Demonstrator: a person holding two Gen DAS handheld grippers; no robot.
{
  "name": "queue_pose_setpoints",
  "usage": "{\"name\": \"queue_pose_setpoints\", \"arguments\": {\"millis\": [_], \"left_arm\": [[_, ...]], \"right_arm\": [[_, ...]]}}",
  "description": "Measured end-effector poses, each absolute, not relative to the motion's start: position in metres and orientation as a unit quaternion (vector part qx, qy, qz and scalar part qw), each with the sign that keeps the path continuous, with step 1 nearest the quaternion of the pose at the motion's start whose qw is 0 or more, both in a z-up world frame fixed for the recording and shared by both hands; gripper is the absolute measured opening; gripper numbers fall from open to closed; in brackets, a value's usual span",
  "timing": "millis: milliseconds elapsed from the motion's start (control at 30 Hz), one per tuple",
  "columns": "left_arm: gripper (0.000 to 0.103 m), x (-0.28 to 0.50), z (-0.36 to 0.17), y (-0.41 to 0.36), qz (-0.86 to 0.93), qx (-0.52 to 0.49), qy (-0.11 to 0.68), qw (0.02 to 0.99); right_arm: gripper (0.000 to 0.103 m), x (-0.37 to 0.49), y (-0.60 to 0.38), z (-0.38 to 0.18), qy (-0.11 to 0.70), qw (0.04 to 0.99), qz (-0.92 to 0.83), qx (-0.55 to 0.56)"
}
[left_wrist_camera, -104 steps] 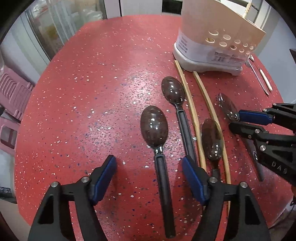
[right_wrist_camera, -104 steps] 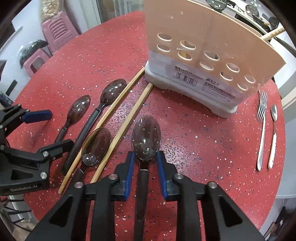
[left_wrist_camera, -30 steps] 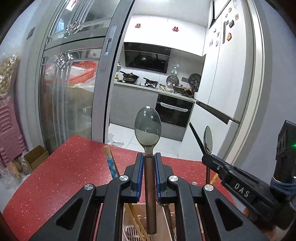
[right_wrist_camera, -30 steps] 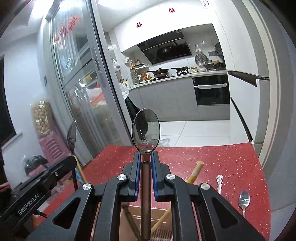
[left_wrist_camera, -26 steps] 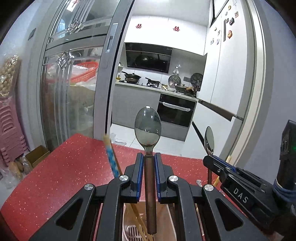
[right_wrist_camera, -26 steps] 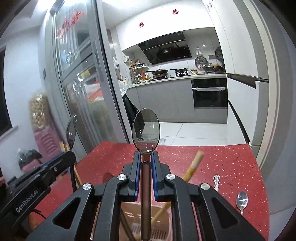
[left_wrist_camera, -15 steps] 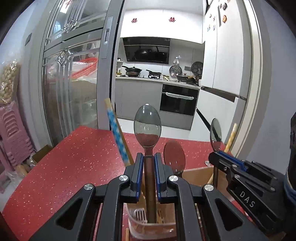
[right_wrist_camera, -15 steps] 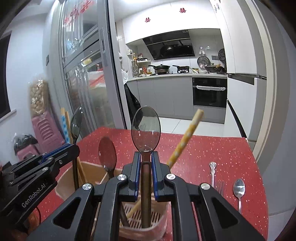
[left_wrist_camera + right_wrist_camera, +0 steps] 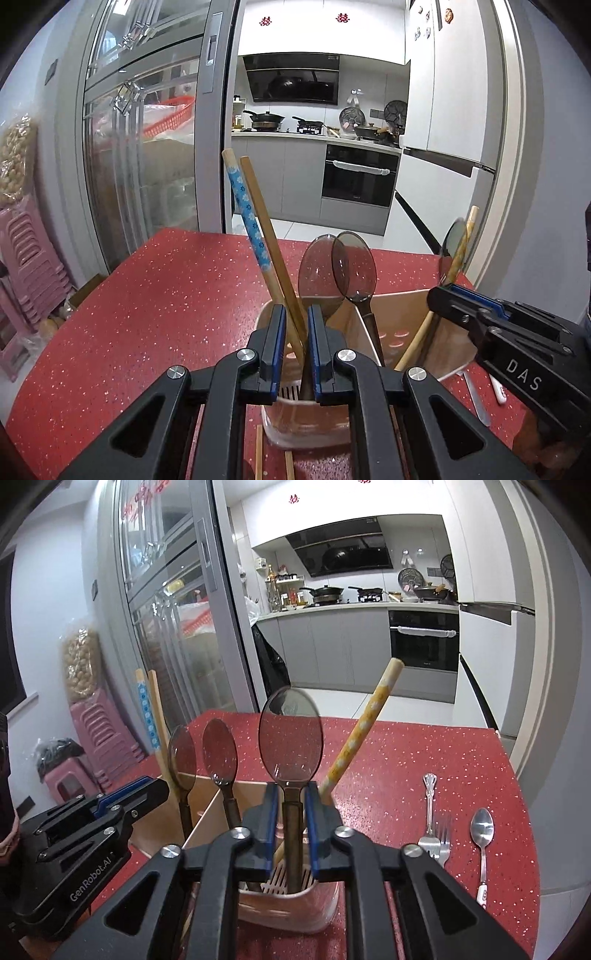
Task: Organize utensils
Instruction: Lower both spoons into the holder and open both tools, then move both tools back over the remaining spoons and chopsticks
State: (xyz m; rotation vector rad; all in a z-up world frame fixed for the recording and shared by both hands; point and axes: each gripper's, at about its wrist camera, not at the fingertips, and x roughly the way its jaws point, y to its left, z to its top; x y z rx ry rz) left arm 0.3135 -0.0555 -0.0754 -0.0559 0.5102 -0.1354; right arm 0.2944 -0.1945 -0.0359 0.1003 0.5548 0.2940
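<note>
Smoky translucent spoons stand upright in the beige holder (image 9: 402, 306) on the red table (image 9: 155, 295). Left gripper (image 9: 295, 345) is slightly parted around one spoon (image 9: 317, 273). Right gripper (image 9: 290, 821), at its three o'clock, stands just parted beside another spoon (image 9: 290, 738).

Our left gripper (image 9: 295, 341) stands with its blue pads parted a little. Our right gripper (image 9: 290, 821) points forward beside it, its jaws likewise slightly apart, clamping nothing.

Red bench (image 9: 155, 295) speckled white. Beige utensil holder (image 9: 207, 812). Smoky translucent brown spoons (image 9: 290, 738). One chopstick (image 9: 245, 214) has a blue flower pattern, another (image 9: 364, 734) yellow with white dots. Pink stools (image 9: 99, 731) beyond the left edge.
</note>
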Motion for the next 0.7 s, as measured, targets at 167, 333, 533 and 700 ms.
{"name": "queue_pose_setpoints", "arguments": {"millis": [167, 333, 533, 700], "left_arm": [[0.037, 0.305, -0.074, -0.052, -0.064, -0.028, 0.257, 0.964], [0.037, 0.295, -0.073, -0.046, -0.060, -0.033, 0.265, 0.962], [0.037, 0.273, -0.071, -0.041, -0.057, -0.022, 0.275, 0.960], [0.037, 0.257, -0.073, -0.028, -0.048, -0.037, 0.295, 0.953]], "right_arm": [[0.039, 0.291, -0.195, -0.035, 0.274, 0.949, 0.145, 0.056], [0.048, 0.281, -0.200, -0.027, 0.274, 0.948, 0.146, 0.069], [0.057, 0.257, -0.201, -0.021, 0.282, 0.945, 0.149, 0.074], [0.065, 0.236, -0.201, -0.023, 0.296, 0.939, 0.153, 0.080]]}}
